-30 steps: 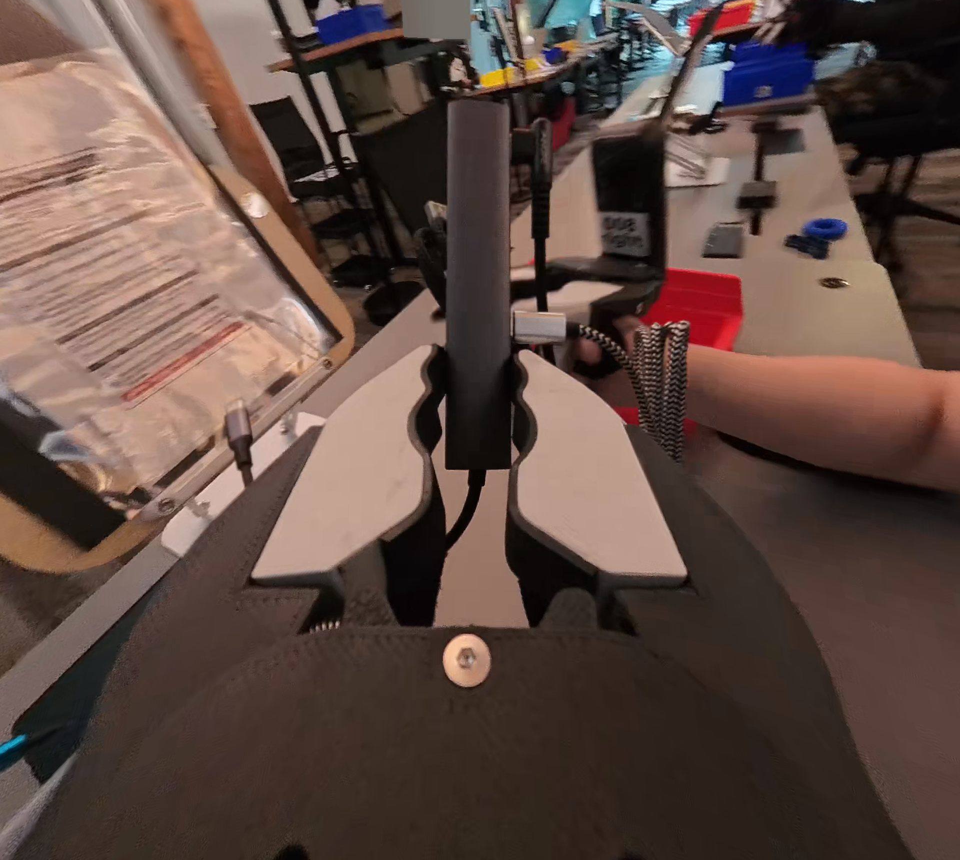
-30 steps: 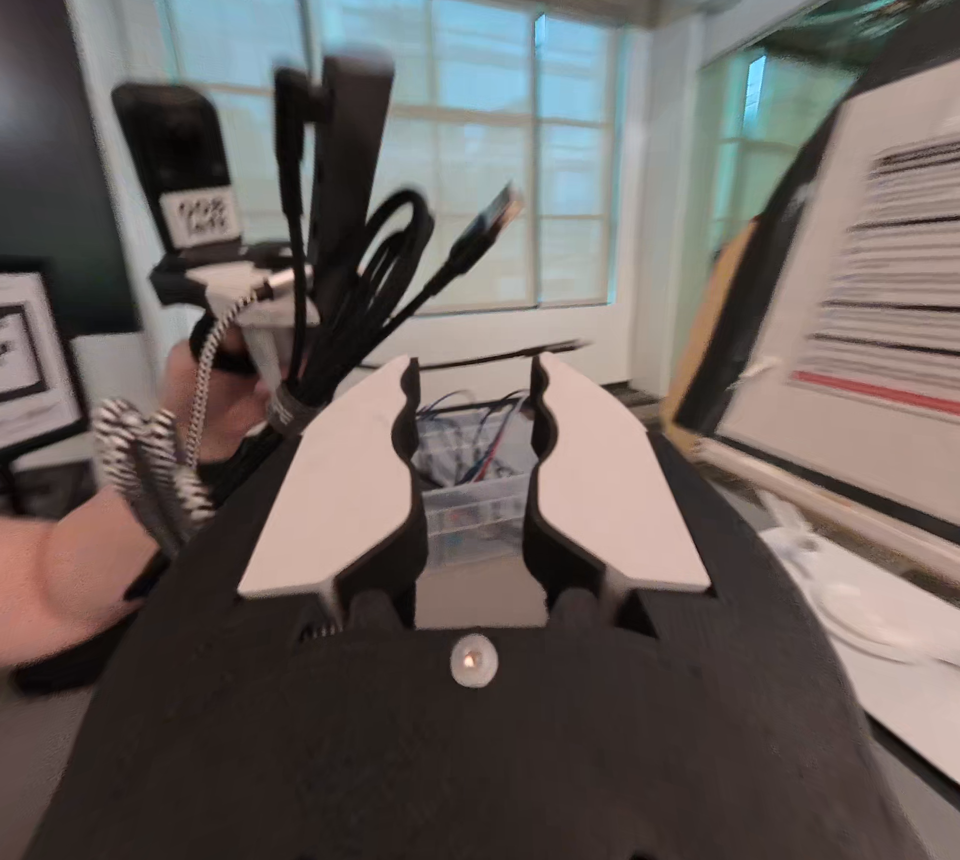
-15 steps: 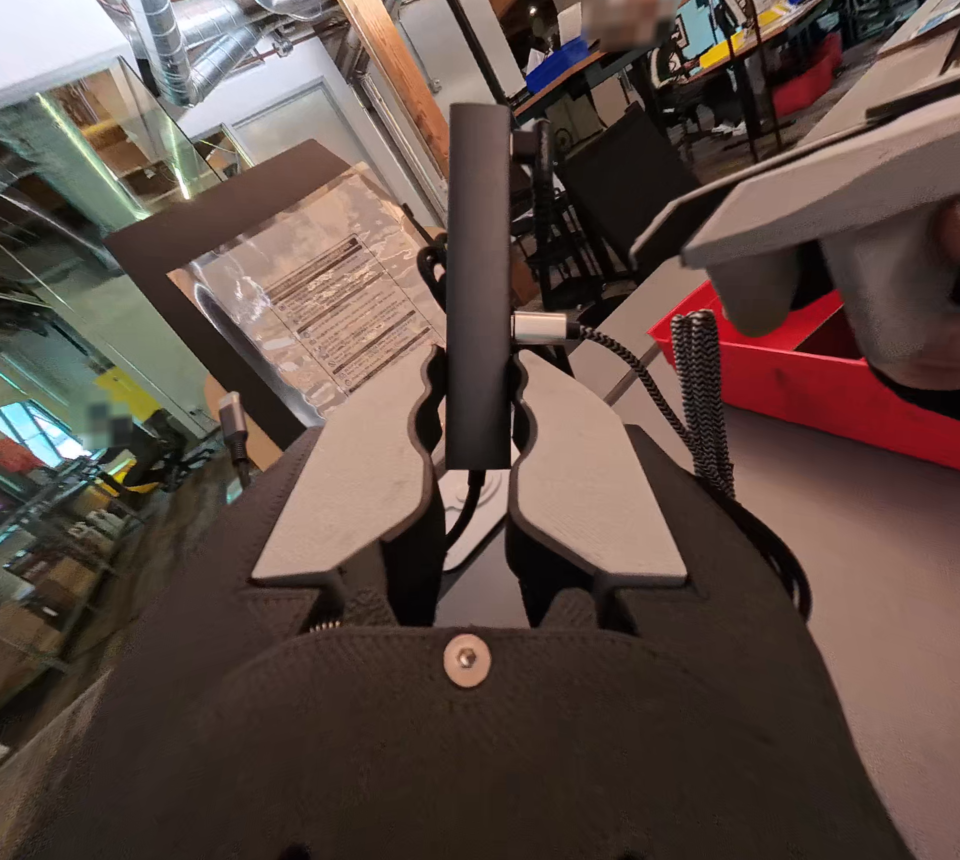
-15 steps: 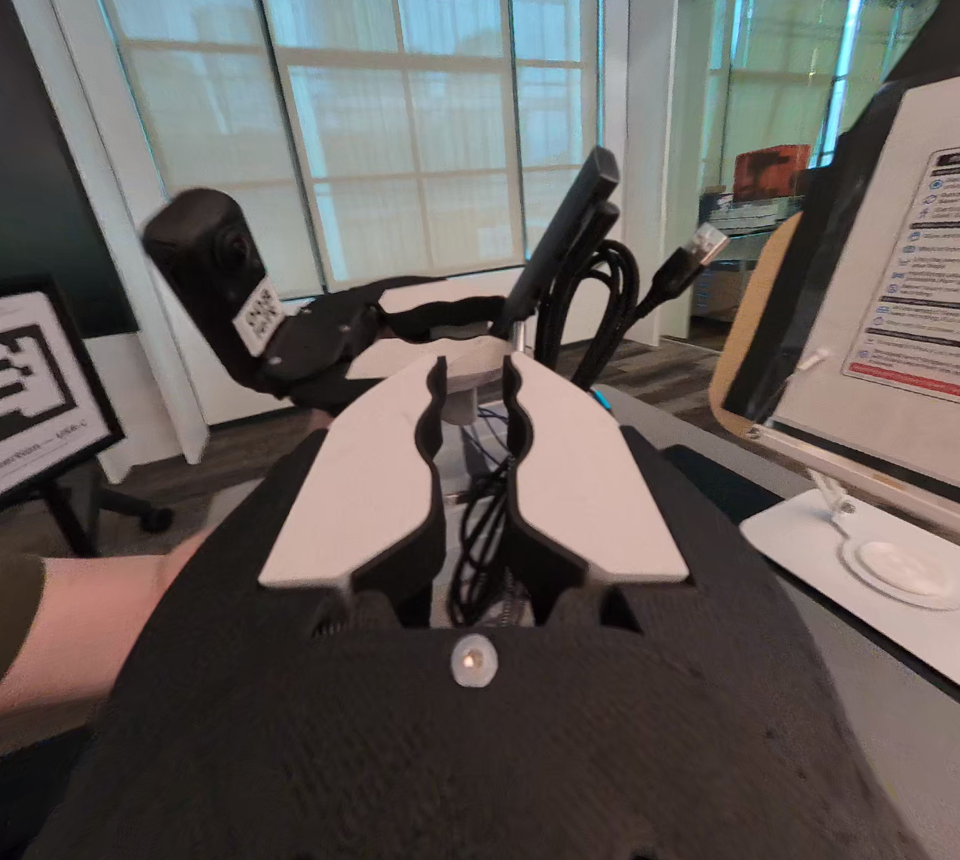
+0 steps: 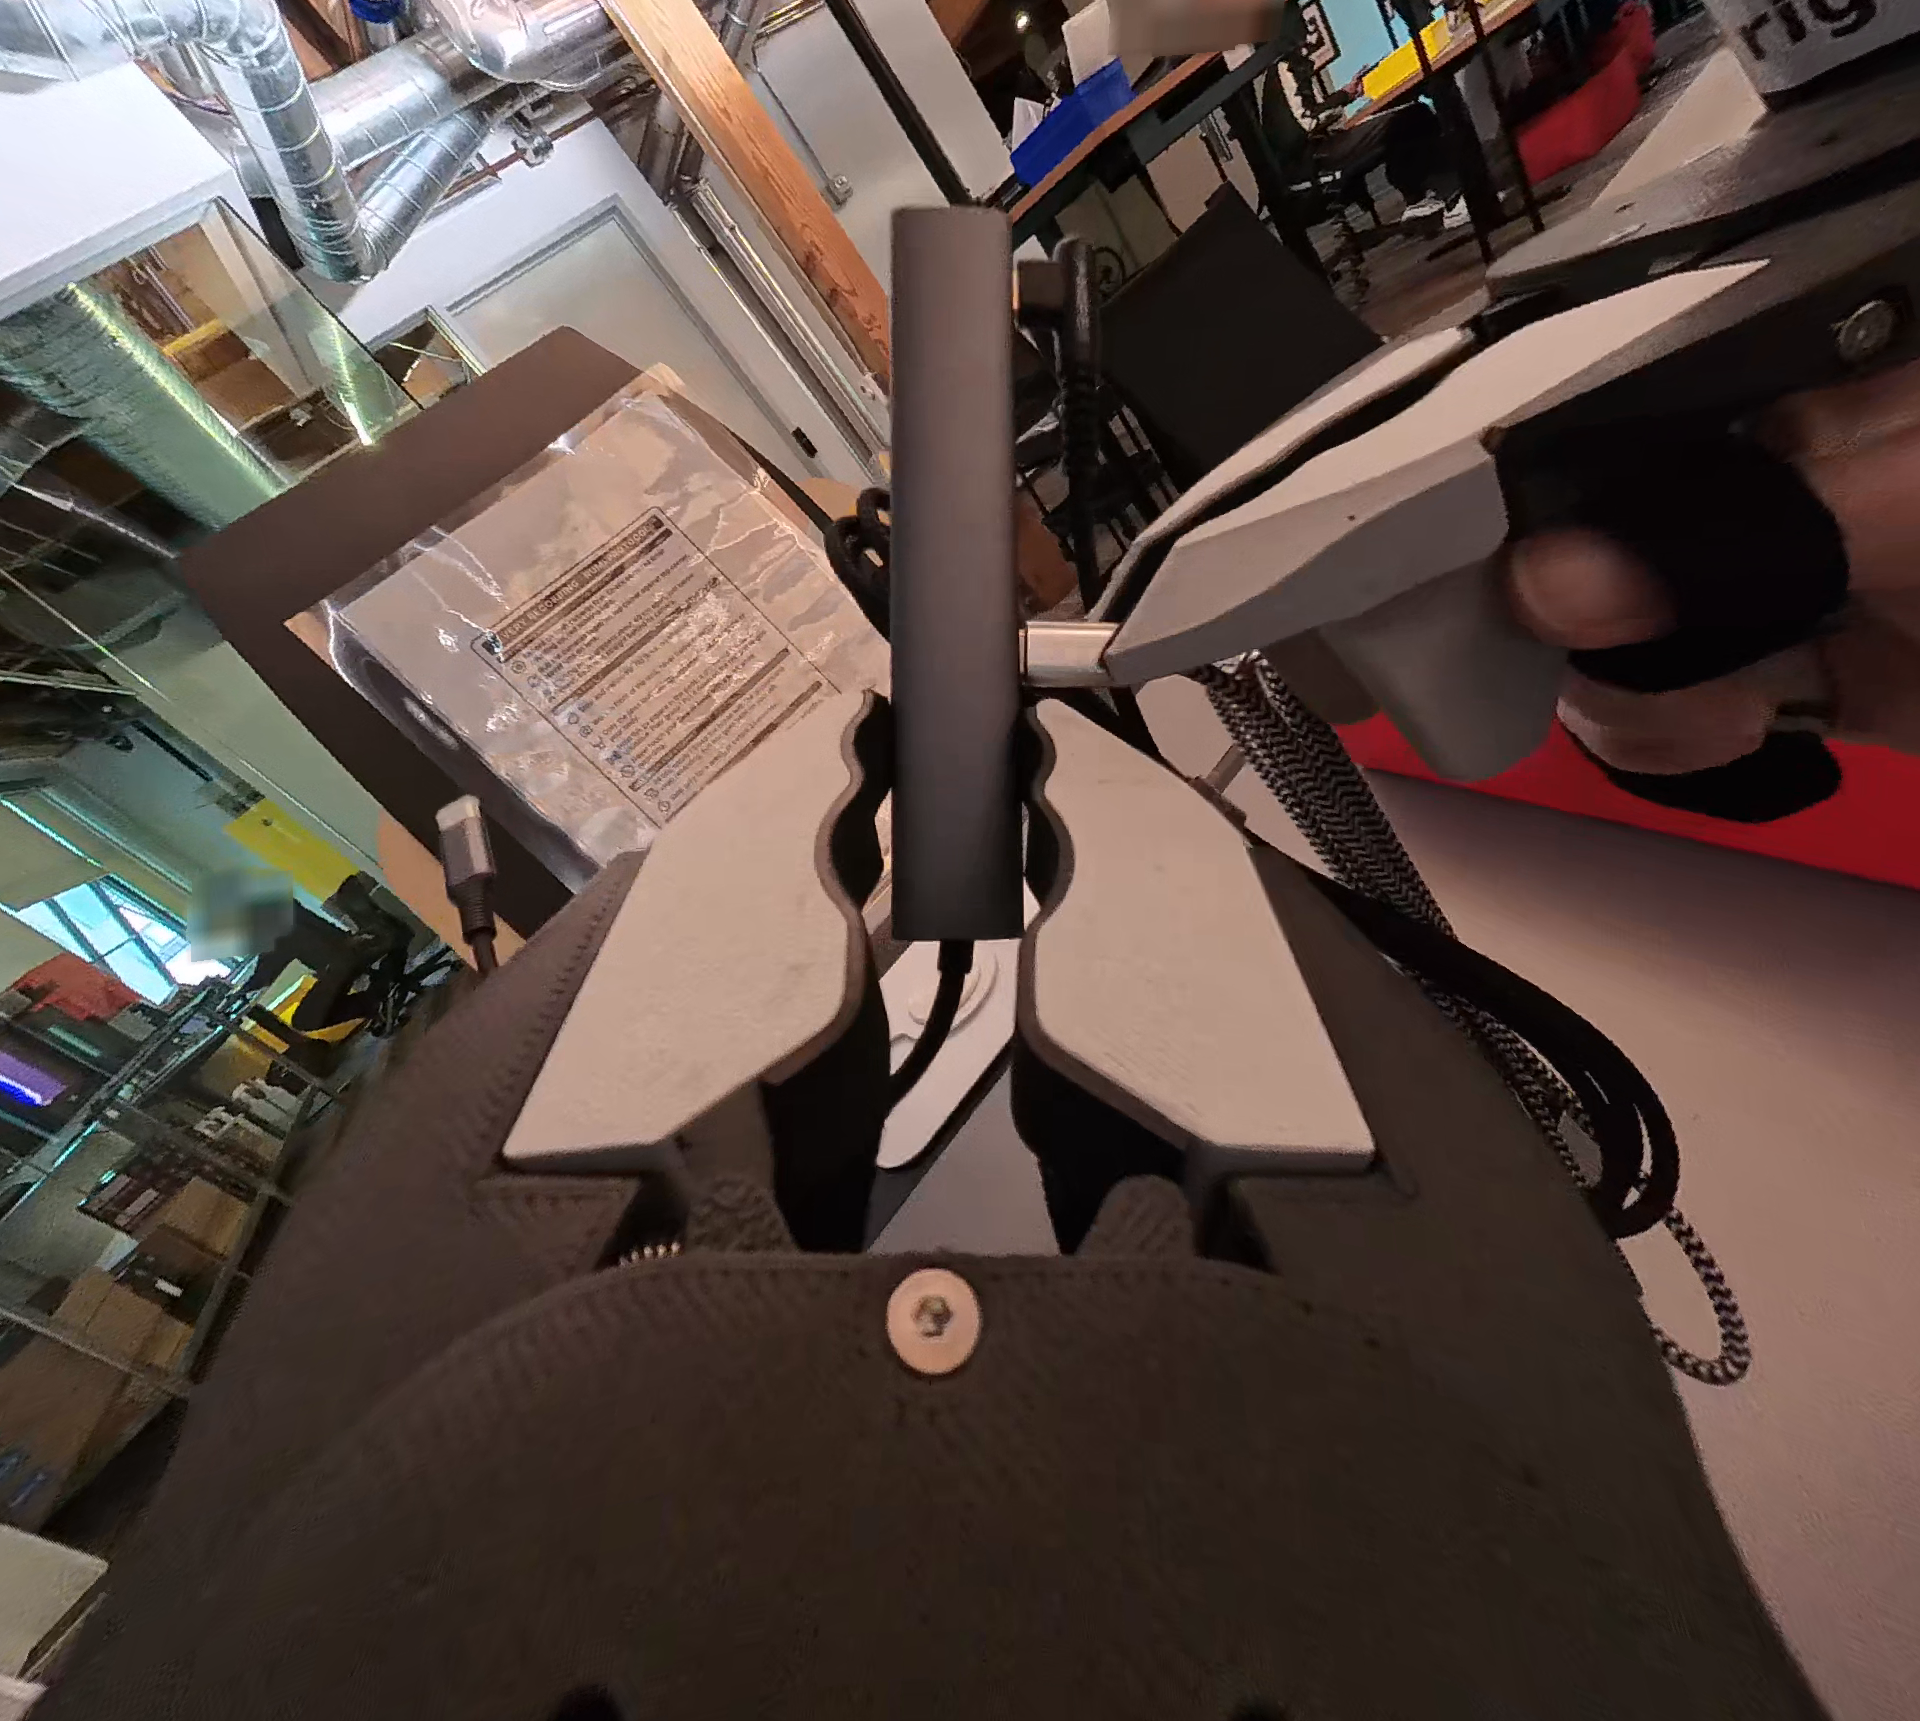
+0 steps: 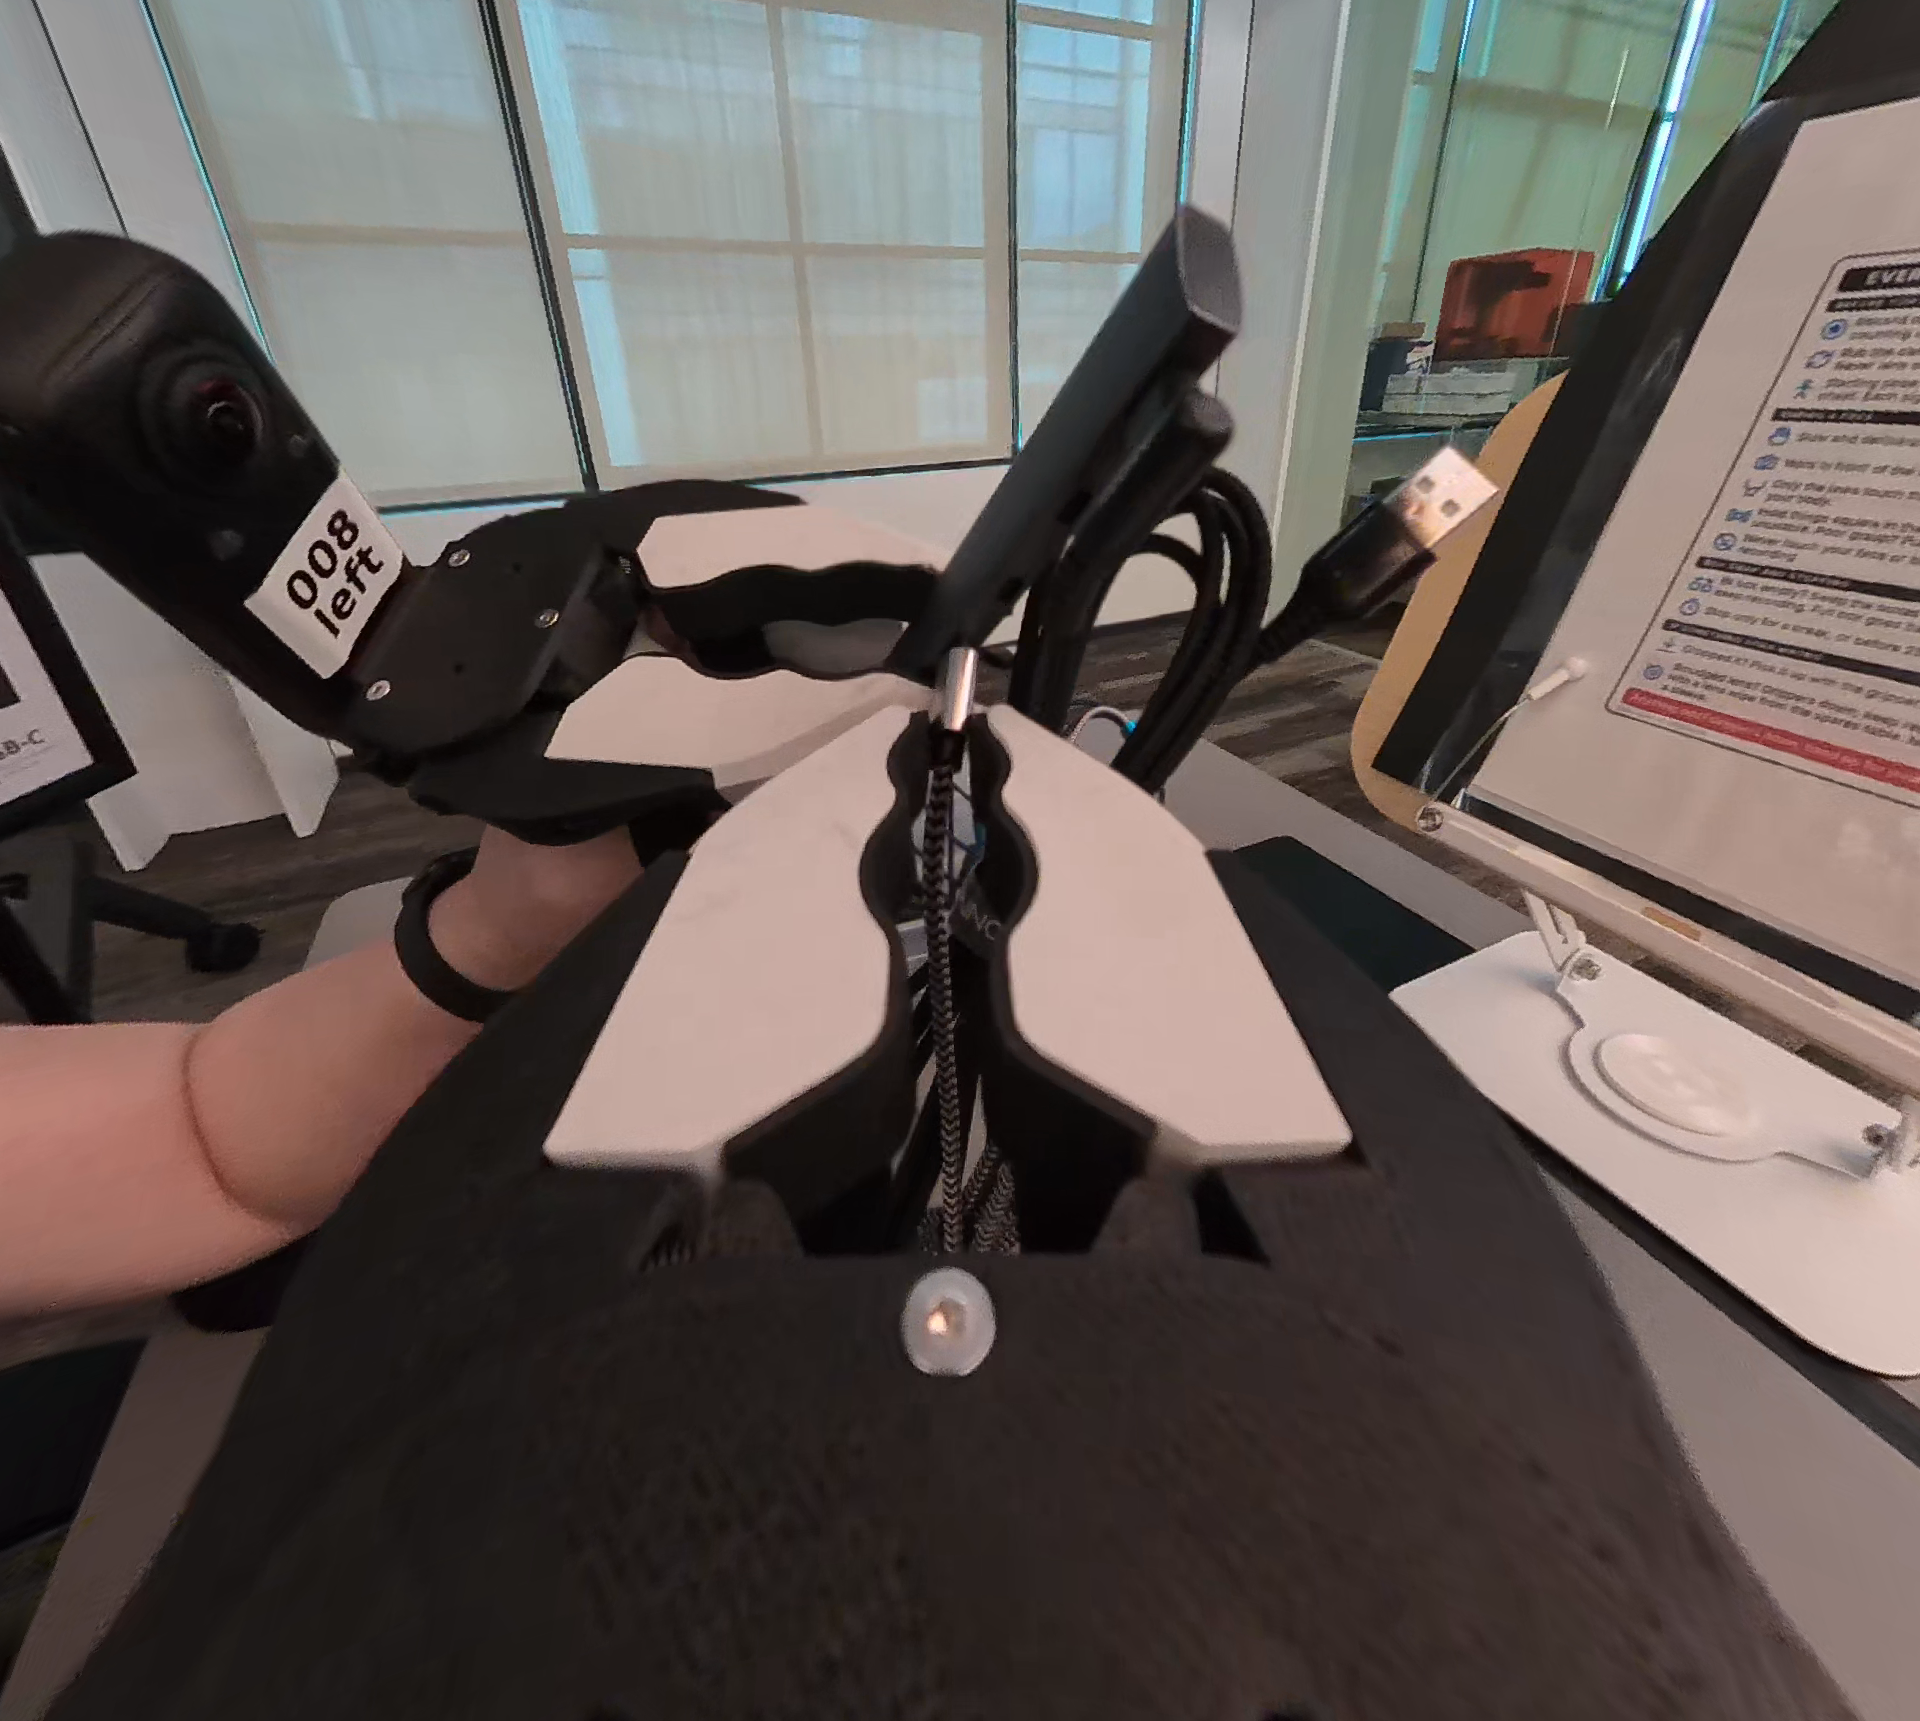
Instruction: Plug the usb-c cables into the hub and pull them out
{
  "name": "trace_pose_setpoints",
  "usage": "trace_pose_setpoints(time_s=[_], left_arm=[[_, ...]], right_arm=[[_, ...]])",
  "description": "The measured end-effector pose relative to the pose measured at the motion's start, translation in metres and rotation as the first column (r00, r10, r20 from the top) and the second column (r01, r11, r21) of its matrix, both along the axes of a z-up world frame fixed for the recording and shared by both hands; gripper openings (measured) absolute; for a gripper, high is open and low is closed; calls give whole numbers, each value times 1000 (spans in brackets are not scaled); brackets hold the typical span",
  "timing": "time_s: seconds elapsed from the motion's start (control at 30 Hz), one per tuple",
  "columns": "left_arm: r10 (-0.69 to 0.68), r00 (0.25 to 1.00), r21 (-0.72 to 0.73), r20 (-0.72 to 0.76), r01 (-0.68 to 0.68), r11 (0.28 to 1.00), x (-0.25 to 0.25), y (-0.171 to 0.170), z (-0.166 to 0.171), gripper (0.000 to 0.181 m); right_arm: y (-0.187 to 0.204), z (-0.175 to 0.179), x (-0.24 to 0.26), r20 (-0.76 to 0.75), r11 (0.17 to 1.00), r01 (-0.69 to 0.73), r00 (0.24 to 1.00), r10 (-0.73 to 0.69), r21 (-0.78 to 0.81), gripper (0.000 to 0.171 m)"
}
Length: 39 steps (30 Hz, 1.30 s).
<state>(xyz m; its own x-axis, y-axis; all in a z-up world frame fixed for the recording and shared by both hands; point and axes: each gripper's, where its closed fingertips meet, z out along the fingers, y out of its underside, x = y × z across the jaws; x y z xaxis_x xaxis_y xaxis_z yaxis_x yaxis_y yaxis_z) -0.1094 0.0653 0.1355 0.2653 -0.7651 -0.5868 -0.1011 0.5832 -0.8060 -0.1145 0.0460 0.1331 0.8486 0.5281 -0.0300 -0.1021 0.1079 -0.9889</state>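
The left gripper clamps the dark USB hub upright above the table; the right gripper is pinched on the silver USB-C plug of a braided cable, the plug seated in the hub's side port; a black cable sits plugged higher up; a clean pull likely wants a straight draw along the port's axis, the hub braced, no twisting.

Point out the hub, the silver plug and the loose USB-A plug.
hub (image 5: 951, 528): left wrist view, mid body.
silver plug (image 5: 1065, 655): left wrist view, metal shell beside the hub.
USB-A plug (image 6: 1439, 495): right wrist view, metal end.
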Motion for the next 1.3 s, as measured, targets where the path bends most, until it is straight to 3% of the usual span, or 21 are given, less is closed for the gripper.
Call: trace_pose_setpoints(time_s=[0.23,0.4,0.47,0.8,1.07,1.3], left_arm=[[140,989,-5,-45,-141,990,0,15,-11,28],[132,987,-61,-97,-138,989,0,22,-18,33],[131,983,-41,-132,-137,990,2,22,-24,23],[142,987,-6,-81,-143,990,3,24,-19,23],[84,990,-127,-117,-98,987,8,29,-27,24],[104,984,-98,-145,-119,988,9,36,-32,24]], right_arm=[[5,-7,-4,159,986,157,974,-164,53,7],[9,-12,-5,148,985,168,974,-170,27,7],[10,-14,-6,151,985,173,973,-175,25,7],[14,-13,-2,86,983,175,980,-179,50,7],[17,-17,0,30,985,168,985,-169,26,8],[24,-25,3,-17,990,140,990,-141,-17,8]])
